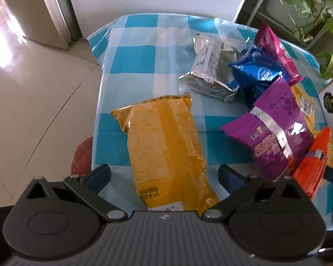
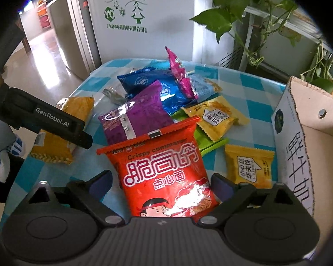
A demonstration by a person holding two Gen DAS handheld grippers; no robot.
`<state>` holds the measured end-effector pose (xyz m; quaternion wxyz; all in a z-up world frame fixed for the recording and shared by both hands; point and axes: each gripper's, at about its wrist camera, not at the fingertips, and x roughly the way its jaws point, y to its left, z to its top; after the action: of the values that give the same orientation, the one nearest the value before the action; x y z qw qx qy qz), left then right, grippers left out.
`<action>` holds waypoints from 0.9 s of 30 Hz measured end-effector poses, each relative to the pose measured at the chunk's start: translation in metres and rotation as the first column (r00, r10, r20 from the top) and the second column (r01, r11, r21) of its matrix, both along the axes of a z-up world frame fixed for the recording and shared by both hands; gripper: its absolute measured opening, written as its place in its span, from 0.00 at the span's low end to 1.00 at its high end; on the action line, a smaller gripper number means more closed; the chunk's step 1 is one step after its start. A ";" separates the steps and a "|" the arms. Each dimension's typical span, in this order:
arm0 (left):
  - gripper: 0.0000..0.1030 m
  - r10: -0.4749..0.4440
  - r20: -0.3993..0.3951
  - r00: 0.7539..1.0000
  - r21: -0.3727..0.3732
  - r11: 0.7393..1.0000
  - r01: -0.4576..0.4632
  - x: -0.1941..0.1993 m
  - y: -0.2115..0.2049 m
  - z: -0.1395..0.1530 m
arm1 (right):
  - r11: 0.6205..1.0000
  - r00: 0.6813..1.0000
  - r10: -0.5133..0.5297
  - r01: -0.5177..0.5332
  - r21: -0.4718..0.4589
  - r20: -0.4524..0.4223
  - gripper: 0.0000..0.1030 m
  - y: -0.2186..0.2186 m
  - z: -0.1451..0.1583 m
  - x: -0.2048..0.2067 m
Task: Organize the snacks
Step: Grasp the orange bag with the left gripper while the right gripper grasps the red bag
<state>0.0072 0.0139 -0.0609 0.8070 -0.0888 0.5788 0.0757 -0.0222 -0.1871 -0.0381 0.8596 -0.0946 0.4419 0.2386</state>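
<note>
Here, both grippers stand open: the left gripper [image 1: 164,175] astride one orange packet [image 1: 166,153], the right gripper [image 2: 161,182] astride one red packet [image 2: 164,173]. Beside them on the checked cloth [image 2: 244,82] lie one purple packet [image 2: 135,115], one blue packet [image 2: 148,84], one pink packet [image 2: 181,73], two yellow waffle packets [image 2: 248,164], perhaps more.

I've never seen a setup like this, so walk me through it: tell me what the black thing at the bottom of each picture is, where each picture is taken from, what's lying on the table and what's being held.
Each black shape is a hand-held two-finger gripper; a person carries one in each hand, with a camera looking along its fingers.

The left gripper straddles an orange-yellow packet, jaws open.

The right gripper straddles a red noodle packet, open, not squeezing yet.

On the checked tablecloth lie more snacks: a purple packet, a blue one, a pink one, a silver one and small yellow waffle packs. A cardboard box stands at the right.

Nothing is held yet.
</note>
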 end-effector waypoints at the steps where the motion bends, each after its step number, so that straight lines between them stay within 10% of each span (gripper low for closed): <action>1: 0.99 -0.006 -0.002 1.000 0.010 1.000 0.006 0.000 -0.002 -0.001 | 1.000 1.000 0.000 0.000 -0.005 0.002 0.91 0.001 0.000 0.000; 16: 0.94 0.004 0.056 0.998 0.017 1.000 -0.005 -0.011 0.001 0.002 | 0.994 0.993 -0.095 0.098 0.052 -0.064 0.75 -0.008 0.010 0.001; 27: 0.57 -0.008 0.160 0.987 0.048 0.999 0.000 -0.029 0.003 0.010 | 0.977 0.977 -0.183 0.194 0.090 -0.112 0.75 -0.016 0.019 0.007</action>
<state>-0.0214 0.0169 -0.0508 0.8530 -0.0744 0.5103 0.0805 -0.0150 -0.2036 -0.0187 0.8582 0.0034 0.4799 0.1823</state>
